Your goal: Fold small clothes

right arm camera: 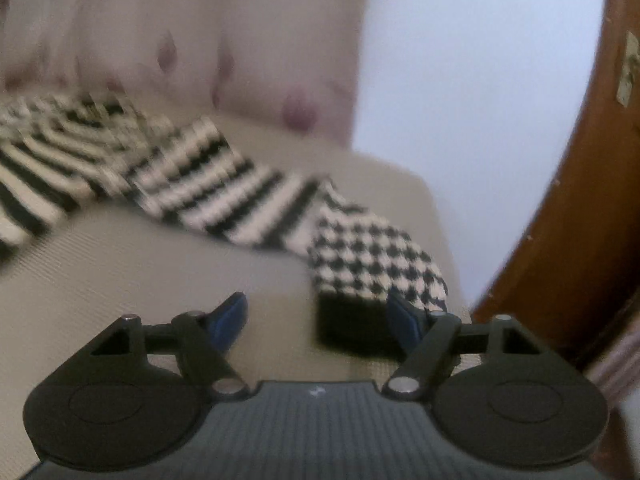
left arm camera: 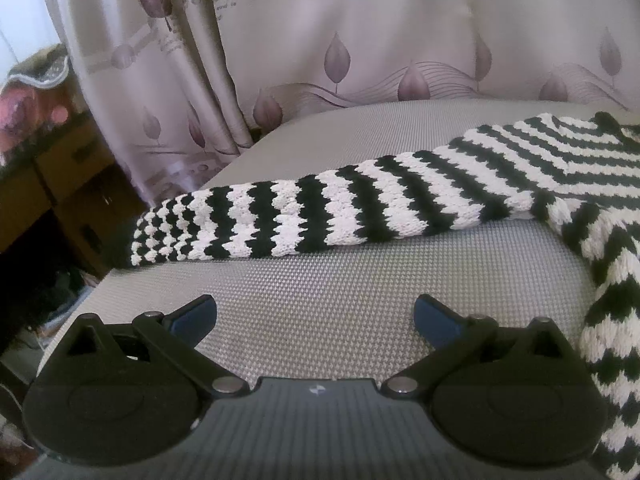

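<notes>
Grey textured surface (left arm camera: 312, 312), striped knit sweater (left arm camera: 360, 208) spread flat, left gripper (left arm camera: 315, 316) spread, right gripper (right arm camera: 318, 316) apparently spread beside cuff (right arm camera: 372, 264).

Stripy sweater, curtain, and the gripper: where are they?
Stripy sweater (left arm camera: 360, 208): left wrist view, on its sleeve.
Curtain (left arm camera: 360, 40): left wrist view, on a plain part.
Left gripper (left arm camera: 316, 316): left wrist view, midway between its fingertips.

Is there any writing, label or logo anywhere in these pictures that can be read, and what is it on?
Curtain, upper left in the left view: several lines of small printed words, too blurred to read.
Curtain, top right edge in the left view: more faint print, unreadable.
Left claw body: a small white mark, a sign and not text.
Striped knitted sweater: no writing shows.
Right view: too blurred, nothing legible.
</notes>
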Demonstrator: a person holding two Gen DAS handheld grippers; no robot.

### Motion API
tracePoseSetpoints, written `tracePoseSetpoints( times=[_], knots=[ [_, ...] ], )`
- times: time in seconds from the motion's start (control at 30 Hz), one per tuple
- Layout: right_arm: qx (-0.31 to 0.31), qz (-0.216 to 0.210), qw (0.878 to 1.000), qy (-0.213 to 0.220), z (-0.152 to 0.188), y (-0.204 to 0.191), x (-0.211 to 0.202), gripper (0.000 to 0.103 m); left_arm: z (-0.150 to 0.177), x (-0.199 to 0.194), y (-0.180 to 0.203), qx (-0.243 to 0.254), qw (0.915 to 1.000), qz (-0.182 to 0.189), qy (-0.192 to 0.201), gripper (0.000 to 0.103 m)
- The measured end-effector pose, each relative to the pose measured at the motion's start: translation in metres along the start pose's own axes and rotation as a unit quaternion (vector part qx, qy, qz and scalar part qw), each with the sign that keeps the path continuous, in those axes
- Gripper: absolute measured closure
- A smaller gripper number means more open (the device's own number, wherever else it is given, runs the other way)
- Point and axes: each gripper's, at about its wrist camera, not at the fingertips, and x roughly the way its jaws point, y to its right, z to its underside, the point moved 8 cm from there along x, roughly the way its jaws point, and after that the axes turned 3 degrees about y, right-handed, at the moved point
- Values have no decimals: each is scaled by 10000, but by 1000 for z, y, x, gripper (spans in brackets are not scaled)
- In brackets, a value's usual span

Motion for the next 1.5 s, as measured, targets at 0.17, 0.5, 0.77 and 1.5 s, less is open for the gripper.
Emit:
tracePoseSetpoints(
  times=[0.17,0.5,0.77,1.5],
  knots=[
    [798,193,9957,-437,0,45,31,67,-2,-3,5,255,9995,-172,112,0],
    [5236,241,8488,694,-1,187,23,82,-2,-5,8,427,9985,-288,192,0],
    [6466,855,7427,1517,63,232,3,19,-3,-10,17,864,9938,-582,390,0],
    [6056,267,7835,1364,48,168,64,96,-2,-14,24,1205,9875,-858,542,0]
  ],
)
